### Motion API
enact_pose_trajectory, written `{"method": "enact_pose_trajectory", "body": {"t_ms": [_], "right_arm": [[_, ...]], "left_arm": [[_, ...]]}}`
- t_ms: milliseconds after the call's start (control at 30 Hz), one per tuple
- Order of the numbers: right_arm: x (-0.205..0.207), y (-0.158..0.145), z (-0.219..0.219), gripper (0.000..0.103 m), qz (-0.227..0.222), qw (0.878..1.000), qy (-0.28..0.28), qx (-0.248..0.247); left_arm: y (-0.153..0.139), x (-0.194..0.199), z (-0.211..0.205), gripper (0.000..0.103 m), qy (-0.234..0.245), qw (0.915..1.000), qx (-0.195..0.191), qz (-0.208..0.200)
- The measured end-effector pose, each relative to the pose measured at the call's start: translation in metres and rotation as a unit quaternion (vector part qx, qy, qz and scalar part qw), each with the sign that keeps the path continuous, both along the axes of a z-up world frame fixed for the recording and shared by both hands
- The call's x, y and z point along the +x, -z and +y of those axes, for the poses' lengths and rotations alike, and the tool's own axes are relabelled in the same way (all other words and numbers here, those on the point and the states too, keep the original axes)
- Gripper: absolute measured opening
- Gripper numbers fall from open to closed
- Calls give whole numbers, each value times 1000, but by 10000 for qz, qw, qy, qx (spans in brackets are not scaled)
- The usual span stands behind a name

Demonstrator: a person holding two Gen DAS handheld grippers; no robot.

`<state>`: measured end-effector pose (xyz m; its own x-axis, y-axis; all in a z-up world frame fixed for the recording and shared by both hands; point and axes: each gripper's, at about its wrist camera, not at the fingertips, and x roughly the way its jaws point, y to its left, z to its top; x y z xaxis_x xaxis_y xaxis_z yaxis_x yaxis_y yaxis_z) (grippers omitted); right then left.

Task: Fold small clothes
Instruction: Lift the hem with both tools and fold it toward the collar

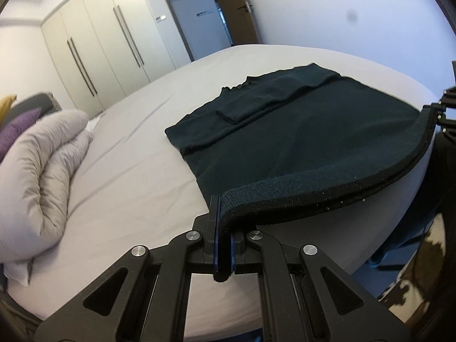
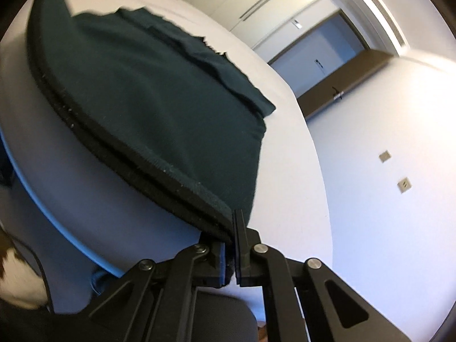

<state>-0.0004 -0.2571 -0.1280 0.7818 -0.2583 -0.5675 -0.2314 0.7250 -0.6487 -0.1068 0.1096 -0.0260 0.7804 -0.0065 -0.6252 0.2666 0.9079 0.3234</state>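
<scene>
1. The dark green knitted sweater (image 1: 299, 131) lies on the pale grey bed (image 1: 128, 188), sleeves folded across its chest, its hem lifted off the sheet at the near edge.
2. The left claw (image 1: 223, 245) is clamped tight on one hem corner; the right claw (image 2: 231, 253) is pinched on the other, with both cloth layers between its pads.
3. Risk: each grip bites only the rim of the hem, so a hard pull could slip a layer free.
4. Risk: uneven lifting could skew the fold or drag the tucked sleeves loose.
5. Both claws point slantwise down toward the bed; the right is plainly rolled.
</scene>
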Motion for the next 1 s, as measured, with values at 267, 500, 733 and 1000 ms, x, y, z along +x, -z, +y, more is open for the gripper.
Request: {"method": "enact_pose_trajectory", "body": {"t_ms": [267,500,733,1000], "right_arm": [[32,-38,-15,5,-32,9945,170,1031],[61,-57,-25,4,-7,9864,219,1627],[84,-70,-36,4,93,9735,218,2275],[112,-79,-44,4,20,9661,285,2565]], "left_arm": [[-13,23,8,5,-172,9990,-359,220],[-21,41,12,5,-254,9976,-562,309],[-26,60,17,5,-290,9967,-649,379],[-31,90,19,5,-345,9960,-697,432]]}}
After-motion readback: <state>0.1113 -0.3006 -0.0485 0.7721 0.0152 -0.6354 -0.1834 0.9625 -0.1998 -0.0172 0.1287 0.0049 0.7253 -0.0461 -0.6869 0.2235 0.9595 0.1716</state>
